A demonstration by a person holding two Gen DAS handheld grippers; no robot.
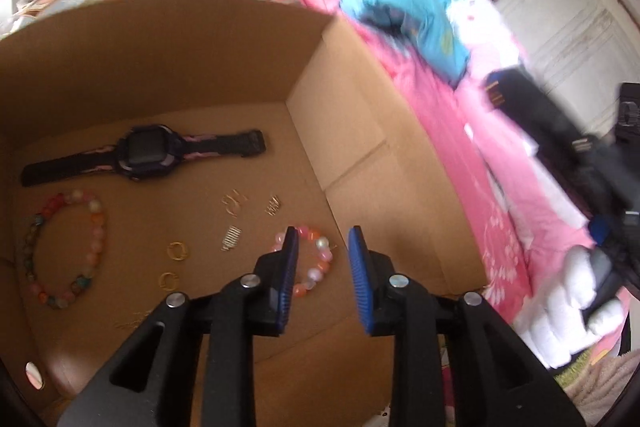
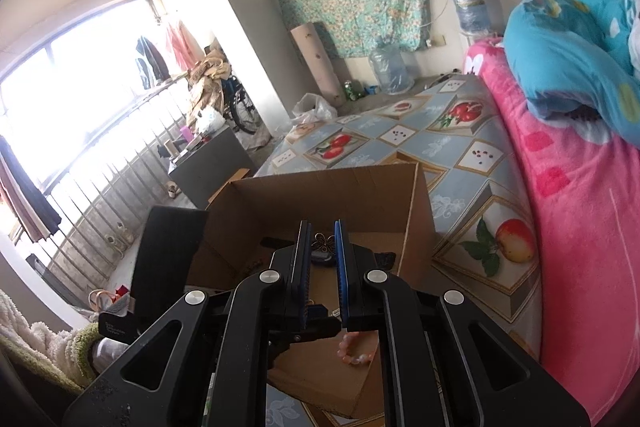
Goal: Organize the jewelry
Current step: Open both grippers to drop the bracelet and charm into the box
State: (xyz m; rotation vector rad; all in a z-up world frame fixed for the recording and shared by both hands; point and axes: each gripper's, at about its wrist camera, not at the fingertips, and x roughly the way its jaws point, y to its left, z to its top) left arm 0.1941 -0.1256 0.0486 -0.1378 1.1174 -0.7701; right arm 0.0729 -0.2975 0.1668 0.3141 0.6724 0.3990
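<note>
No writing is legible anywhere. The left gripper point(image 1: 323, 241) hangs over the box point(image 1: 352, 131), fingers parted and empty, above a pink bracelet point(image 1: 316, 267) on the floor beside the watch point(image 1: 140, 155) and rings point(image 1: 178, 251). The right gripper point(image 2: 322, 241) pinches a small bronze butterfly charm point(image 2: 323, 242) above the box.

A blue quilt point(image 2: 576, 55) lies on a pink blanket point(image 2: 580, 211).
</note>
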